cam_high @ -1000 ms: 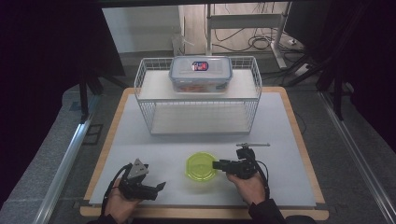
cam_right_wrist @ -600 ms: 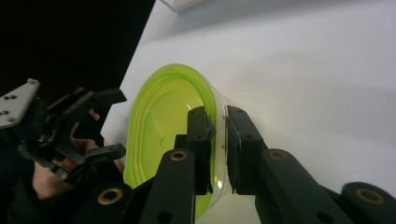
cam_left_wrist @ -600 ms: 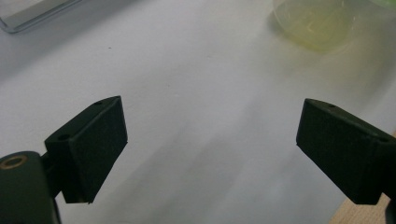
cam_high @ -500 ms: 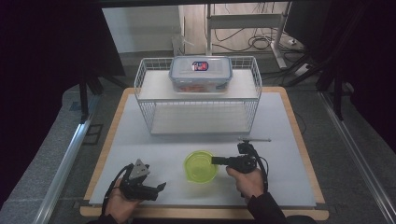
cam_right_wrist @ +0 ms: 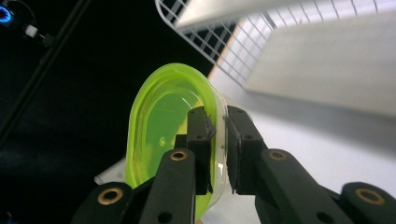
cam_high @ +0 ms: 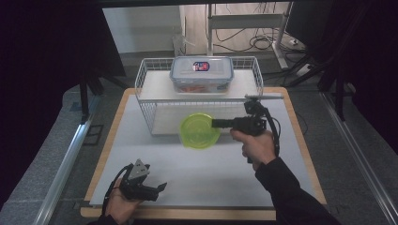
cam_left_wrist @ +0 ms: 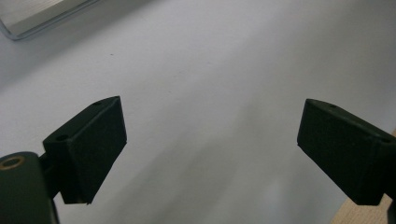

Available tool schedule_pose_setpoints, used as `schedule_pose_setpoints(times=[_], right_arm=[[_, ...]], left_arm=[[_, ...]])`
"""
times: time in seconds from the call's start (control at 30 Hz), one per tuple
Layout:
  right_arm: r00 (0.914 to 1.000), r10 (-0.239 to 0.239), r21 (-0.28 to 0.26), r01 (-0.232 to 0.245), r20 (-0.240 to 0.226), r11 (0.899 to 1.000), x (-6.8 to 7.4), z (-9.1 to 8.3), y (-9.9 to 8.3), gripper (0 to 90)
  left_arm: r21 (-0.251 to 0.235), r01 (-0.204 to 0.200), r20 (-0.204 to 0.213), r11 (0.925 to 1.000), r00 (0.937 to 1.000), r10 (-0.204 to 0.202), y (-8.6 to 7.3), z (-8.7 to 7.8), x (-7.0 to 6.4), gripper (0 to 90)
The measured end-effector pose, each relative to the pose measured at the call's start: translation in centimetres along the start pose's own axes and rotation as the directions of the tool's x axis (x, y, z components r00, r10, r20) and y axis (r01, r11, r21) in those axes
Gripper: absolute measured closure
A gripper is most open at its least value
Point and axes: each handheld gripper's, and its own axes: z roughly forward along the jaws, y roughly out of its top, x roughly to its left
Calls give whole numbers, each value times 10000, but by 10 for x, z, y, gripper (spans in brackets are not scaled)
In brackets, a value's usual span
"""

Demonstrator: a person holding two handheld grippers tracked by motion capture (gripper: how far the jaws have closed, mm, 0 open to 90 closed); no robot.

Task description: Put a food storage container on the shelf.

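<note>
A translucent lime-green bowl (cam_high: 199,131) hangs above the white table mat, just in front of the wire rack (cam_high: 155,105). My right gripper (cam_high: 217,123) holds it from the right, shut on its rim. In the right gripper view the bowl (cam_right_wrist: 161,126) stands on edge, and the jaws of the gripper (cam_right_wrist: 217,127) pinch its clear wall. My left gripper (cam_high: 159,187) rests low at the front left of the mat, open. Its two black pads (cam_left_wrist: 88,149) stand wide apart over bare mat, the gripper (cam_left_wrist: 210,140) holding nothing.
A clear lidded food container (cam_high: 202,74) sits on the shelf on top of the white wire rack. The rack (cam_right_wrist: 224,37) has an open space under its shelf. A wooden border (cam_high: 178,213) frames the white mat (cam_high: 206,173). Dark floor and cables lie beyond.
My right gripper has lifted the green bowl off the mat and carried it away from me, up to the front of the rack. The left gripper has stayed where it was.
</note>
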Motion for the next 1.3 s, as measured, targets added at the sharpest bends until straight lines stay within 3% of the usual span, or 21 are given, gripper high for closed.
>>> schedule_pose_setpoints(times=[0.33,0.53,0.73,0.93,1.1,1.23,1.3], right_arm=[[9996,213,-521,-224,-204,9984,32,-19,70,811],[9979,642,-1178,-641,-29,9910,37,-27,110,811],[9937,1030,-1756,-936,450,9800,37,-23,146,811],[9817,1589,-2169,-1334,1047,9670,24,-5,172,810],[9713,1909,-2319,-1549,1418,9603,13,6,182,809],[9694,1904,-2327,-1514,1552,9607,8,13,184,800],[9688,2021,-2477,-1625,1435,9551,6,15,184,790]], left_arm=[[111,-332,-22,9994,9994,332,2,3,-5,79],[87,-346,16,9994,9994,346,2,4,-5,80],[101,-433,21,9990,9991,433,2,4,-5,80],[149,-458,74,9988,9989,457,1,4,-6,81],[148,-443,82,9989,9990,442,0,3,-7,81],[130,-431,59,9990,9991,430,-1,3,-7,81],[151,-462,52,9988,9989,461,-1,3,-7,81]])
